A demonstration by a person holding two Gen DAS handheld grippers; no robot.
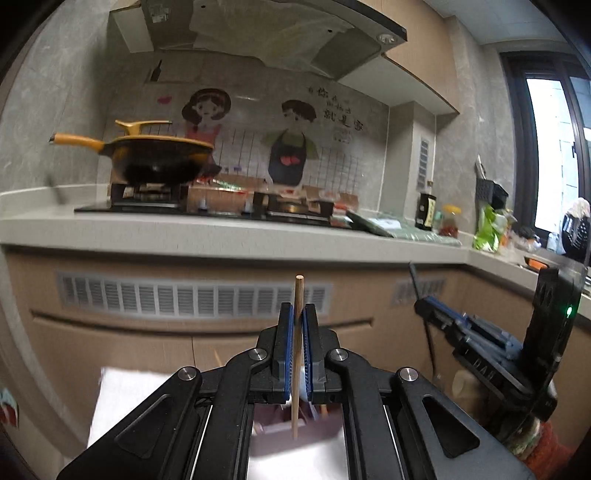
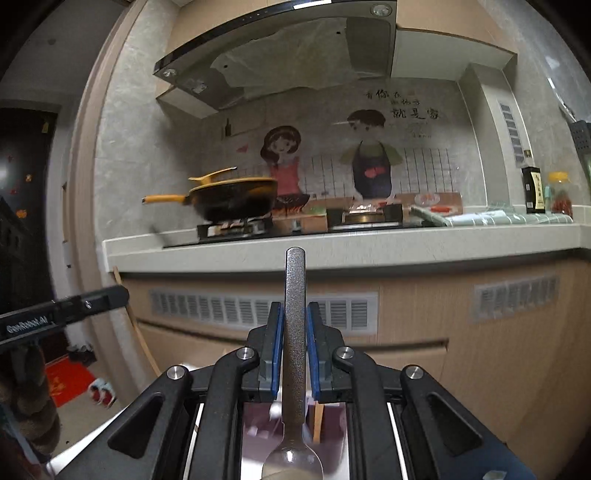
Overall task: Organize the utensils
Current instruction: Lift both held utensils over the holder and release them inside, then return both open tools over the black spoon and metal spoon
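dim kitchen, bright window (image 1: 550, 155), motion blur, fisheye edges

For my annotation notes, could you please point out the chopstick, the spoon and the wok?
chopstick (image 1: 299, 295): left wrist view, on the shaft above the tongs.
spoon (image 2: 295, 295): right wrist view, on the speckled handle.
wok (image 1: 159, 158): left wrist view, on its dark side.

This is a home kitchen. A gas stove (image 1: 207, 201) sits in the grey countertop (image 1: 221, 236), and a black wok with a yellow handle (image 1: 147, 155) stands on one burner. Above hangs a range hood (image 1: 258, 33). A cartoon sticker of a cooking couple (image 2: 332, 155) covers the wall, and sauce bottles (image 2: 533, 190) stand near it.
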